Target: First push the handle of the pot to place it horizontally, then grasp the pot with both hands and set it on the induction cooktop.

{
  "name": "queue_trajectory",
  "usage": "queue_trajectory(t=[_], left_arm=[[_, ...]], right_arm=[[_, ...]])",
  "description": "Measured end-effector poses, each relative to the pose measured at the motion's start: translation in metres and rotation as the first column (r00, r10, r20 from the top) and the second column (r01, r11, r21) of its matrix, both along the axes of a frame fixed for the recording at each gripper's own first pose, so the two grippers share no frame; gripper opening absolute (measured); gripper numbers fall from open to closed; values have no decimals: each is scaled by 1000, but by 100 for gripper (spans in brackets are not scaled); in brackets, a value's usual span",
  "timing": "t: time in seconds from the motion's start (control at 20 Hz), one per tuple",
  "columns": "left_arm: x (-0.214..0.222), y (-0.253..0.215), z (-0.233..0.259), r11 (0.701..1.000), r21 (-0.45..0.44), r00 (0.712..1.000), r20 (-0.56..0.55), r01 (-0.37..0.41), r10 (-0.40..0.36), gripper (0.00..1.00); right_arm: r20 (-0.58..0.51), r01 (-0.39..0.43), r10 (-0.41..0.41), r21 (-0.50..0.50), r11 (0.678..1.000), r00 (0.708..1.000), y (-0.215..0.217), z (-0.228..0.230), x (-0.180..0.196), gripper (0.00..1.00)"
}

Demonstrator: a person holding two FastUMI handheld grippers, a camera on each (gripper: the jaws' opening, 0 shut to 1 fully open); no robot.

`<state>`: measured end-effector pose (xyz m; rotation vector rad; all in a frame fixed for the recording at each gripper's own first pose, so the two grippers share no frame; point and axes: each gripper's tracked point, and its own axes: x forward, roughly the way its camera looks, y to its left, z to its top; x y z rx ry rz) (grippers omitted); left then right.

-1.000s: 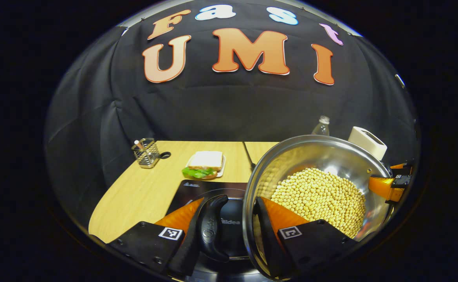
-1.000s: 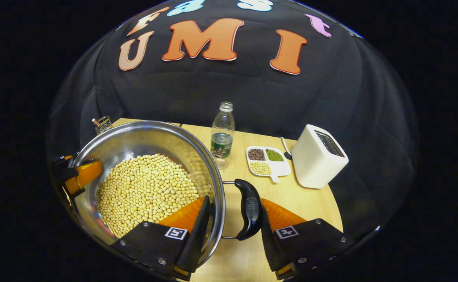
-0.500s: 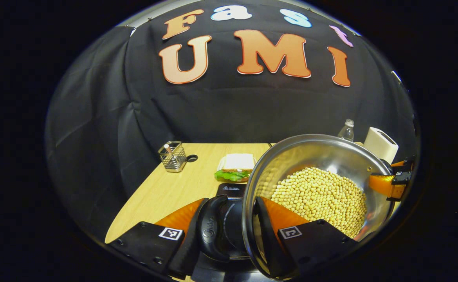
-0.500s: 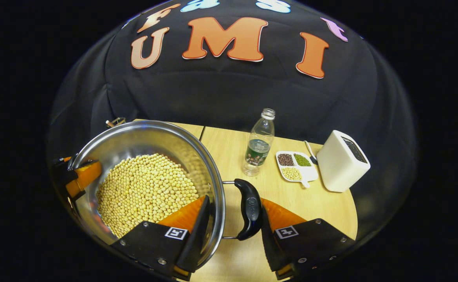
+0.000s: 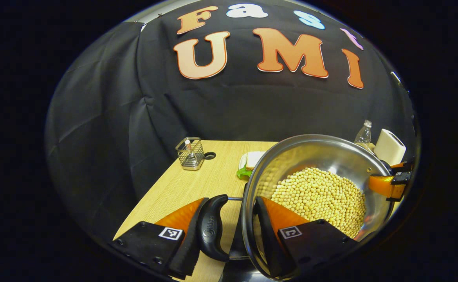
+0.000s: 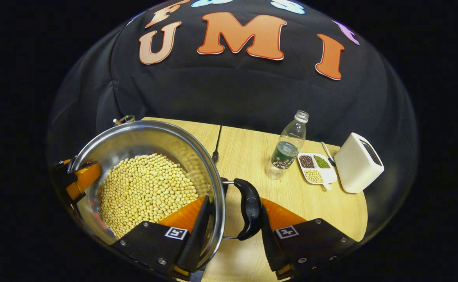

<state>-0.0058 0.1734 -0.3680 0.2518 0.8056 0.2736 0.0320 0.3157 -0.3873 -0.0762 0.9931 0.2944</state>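
A steel pot [image 5: 323, 156] heaped with pale yellow beans [image 5: 319, 197] is gripped from both sides. In the left gripper view, the left gripper [image 5: 229, 227] is closed across the pot's black side handle [image 5: 212, 227] and rim, one finger outside the handle, the other inside the wall against the beans. The right gripper view gives the mirror image: the right gripper [image 6: 233, 219] clamps the opposite black handle [image 6: 250, 209] and rim the same way. Each view also catches the other gripper's orange finger at the pot's far rim. A dark edge shows under the pot at the bottom of the left gripper view; whether it is the induction cooktop cannot be told. To the pot's left, the wooden table [image 5: 182, 188] runs bare to its near edge, with a wire mesh holder [image 5: 190, 153] near the back edge and a sandwich plate [image 5: 248, 162] half hidden behind the rim. The right gripper view shows open table [image 6: 252, 156] beyond the pot, a black cable [image 6: 216, 147] along its seam, then a clear bottle [image 6: 287, 147], a divided dish of grains [image 6: 317, 168] and a white toaster [image 6: 357, 162] near the right edge.
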Motion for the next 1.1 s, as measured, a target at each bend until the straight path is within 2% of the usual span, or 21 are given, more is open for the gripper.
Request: queue_trajectory(t=[0.25,0.35,0.7,0.9,0.95,1.05,1.1], left_arm=[[-1,8,-23,1000,-26,999,-32,-17,16,75],[-1,11,-31,999,-34,999,-43,-23,21,72],[-1,12,-53,999,-32,998,-68,-14,12,78],[-2,11,-57,999,-40,997,-78,-21,18,73],[-2,12,-62,999,-46,996,-87,-22,17,76],[-1,14,-67,998,-50,996,-89,-24,19,73],[-1,14,-69,998,-51,996,-91,-25,21,76]], right_arm=[[-13,2,-2,-21,1000,1000,8,-15,-1,67],[-31,6,-7,-24,1000,999,10,-23,-4,67],[-55,28,-30,-36,999,998,8,-42,-7,67],[-57,28,-30,-42,999,998,10,-46,-7,67],[-54,31,-33,-44,999,998,11,-45,-6,67],[-50,31,-34,-45,999,998,14,-46,-5,67],[-50,33,-36,-45,998,998,13,-47,-5,67]])
